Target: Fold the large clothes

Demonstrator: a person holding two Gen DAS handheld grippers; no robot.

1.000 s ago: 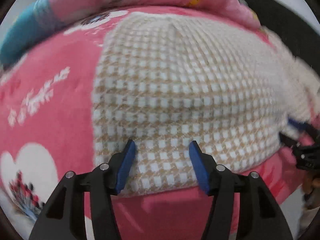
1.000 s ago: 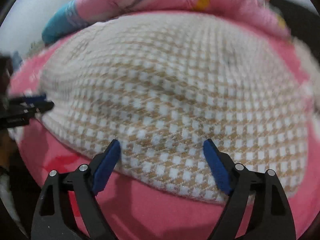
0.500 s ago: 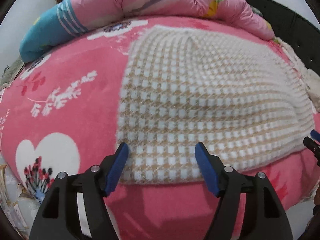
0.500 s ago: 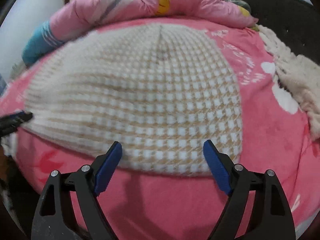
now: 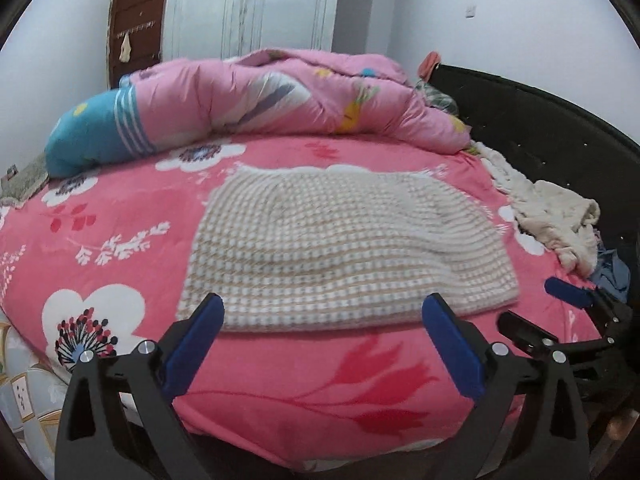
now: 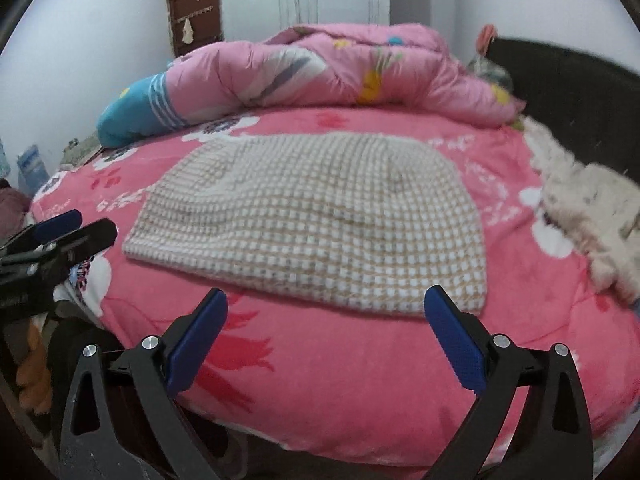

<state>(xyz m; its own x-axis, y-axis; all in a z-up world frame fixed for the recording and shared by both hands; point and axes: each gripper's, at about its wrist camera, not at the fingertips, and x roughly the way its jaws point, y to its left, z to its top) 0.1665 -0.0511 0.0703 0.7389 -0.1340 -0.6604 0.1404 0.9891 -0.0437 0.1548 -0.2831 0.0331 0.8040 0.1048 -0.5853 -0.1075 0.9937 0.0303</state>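
A beige-and-white checked knit garment (image 5: 340,248) lies folded flat on the pink flowered bedspread (image 5: 120,216); it also shows in the right wrist view (image 6: 320,220). My left gripper (image 5: 324,320) is open and empty, held above the bed's near edge just short of the garment's front hem. My right gripper (image 6: 326,316) is open and empty, likewise just short of the hem. The right gripper shows at the right edge of the left wrist view (image 5: 560,312), and the left gripper shows at the left edge of the right wrist view (image 6: 68,232).
A rolled pink and blue quilt (image 5: 256,96) lies across the far side of the bed. A crumpled cream cloth (image 5: 552,216) lies at the right by the black headboard (image 5: 540,120). A brown door (image 5: 136,28) and white curtain (image 5: 256,4) stand behind.
Both grippers have pulled back and up from the garment toward the bed's near edge. The garment now lies whole in view, and the room behind has come into sight.
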